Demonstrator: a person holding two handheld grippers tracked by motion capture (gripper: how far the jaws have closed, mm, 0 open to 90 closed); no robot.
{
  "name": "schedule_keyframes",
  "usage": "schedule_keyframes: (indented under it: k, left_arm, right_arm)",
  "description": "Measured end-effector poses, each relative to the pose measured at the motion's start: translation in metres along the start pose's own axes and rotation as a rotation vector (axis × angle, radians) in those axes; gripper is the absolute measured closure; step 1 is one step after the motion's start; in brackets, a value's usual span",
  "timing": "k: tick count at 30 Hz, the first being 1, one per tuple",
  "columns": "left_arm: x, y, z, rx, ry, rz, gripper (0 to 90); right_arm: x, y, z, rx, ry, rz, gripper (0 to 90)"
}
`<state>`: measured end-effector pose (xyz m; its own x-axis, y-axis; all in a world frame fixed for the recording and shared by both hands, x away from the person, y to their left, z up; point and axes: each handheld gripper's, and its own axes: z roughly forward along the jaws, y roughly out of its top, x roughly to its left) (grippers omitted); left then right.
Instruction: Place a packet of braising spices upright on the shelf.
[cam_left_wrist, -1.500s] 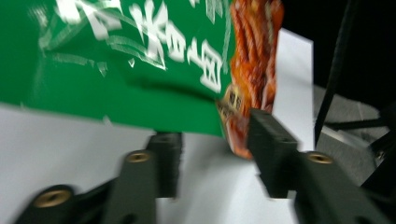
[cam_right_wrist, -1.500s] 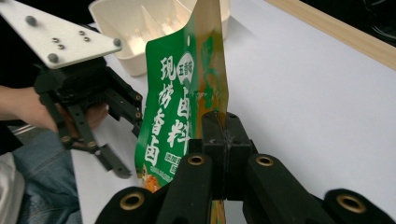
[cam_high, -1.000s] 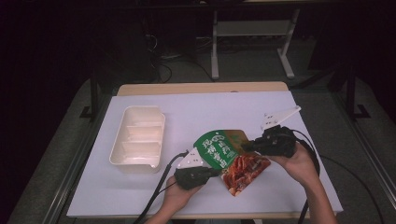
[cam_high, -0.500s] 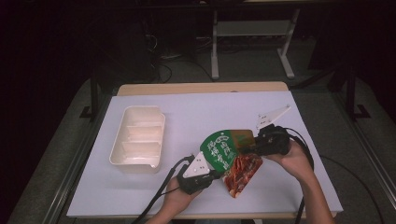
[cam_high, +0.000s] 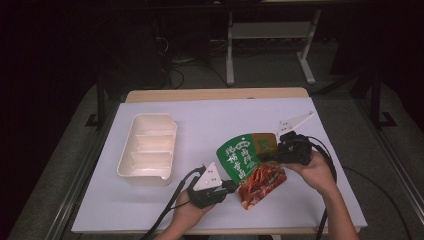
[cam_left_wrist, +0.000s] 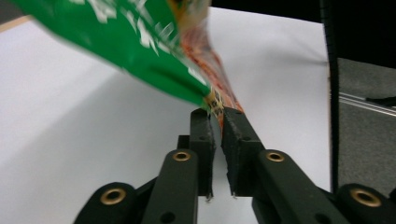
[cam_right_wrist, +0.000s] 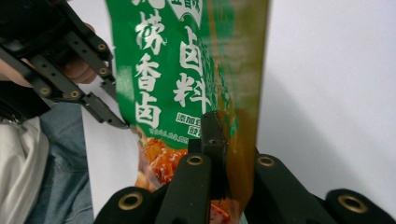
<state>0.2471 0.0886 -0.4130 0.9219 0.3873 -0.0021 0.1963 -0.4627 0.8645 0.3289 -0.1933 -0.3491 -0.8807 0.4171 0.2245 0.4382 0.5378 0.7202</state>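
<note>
At the left, a tray (cam_high: 148, 150) sits on the table (cam_high: 200, 120), well apart from your work. Your left gripper (cam_high: 231, 187) is clamped on the near corner of the packet (cam_high: 250, 167), jaws pinching its edge. The packet hangs tilted between your hands, just above the table. Your right gripper (cam_high: 267, 152) is clamped on its far edge.

left gripper (cam_high: 231, 187): fingers pinched closed | right gripper (cam_high: 270, 155): fingers clamped closed
</note>
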Motion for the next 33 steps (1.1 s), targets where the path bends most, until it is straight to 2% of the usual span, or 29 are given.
schedule_keyframes:
  k: [3,9,13,16,17,21,26,33]
  left_arm:
    - [0.002,-0.002,-0.003,0.009,0.018,-0.003,76.0]
    - [0.003,-0.006,-0.012,0.012,0.02,0.0,73.9]
    - [0.001,-0.009,-0.017,0.011,0.025,0.018,69.8]
    - [-0.001,-0.013,-0.022,-0.001,0.023,0.015,68.7]
    - [-0.001,-0.014,-0.024,0.0,0.023,0.018,67.8]
    - [-0.003,-0.018,-0.031,-0.007,0.01,0.026,64.9]
    - [-0.005,-0.026,-0.038,-0.011,0.0,0.024,59.9]
    - [-0.009,-0.038,-0.052,-0.008,-0.021,0.021,54.3]
  right_arm:
    - [0.002,-0.002,-0.009,-0.031,-0.001,0.0,89.3]
    - [0.008,0.0,-0.018,-0.066,-0.005,-0.001,89.4]
    - [0.015,0.009,-0.02,-0.083,-0.019,-0.016,89.4]
    - [0.017,0.014,-0.021,-0.093,-0.025,-0.018,89.4]
    - [0.02,0.019,-0.021,-0.107,-0.041,-0.019,89.3]
    - [0.021,0.026,-0.021,-0.127,-0.063,-0.014,89.3]
    - [0.023,0.038,-0.017,-0.155,-0.062,0.0,89.3]
    - [0.029,0.061,-0.001,-0.16,-0.055,-0.023,89.3]
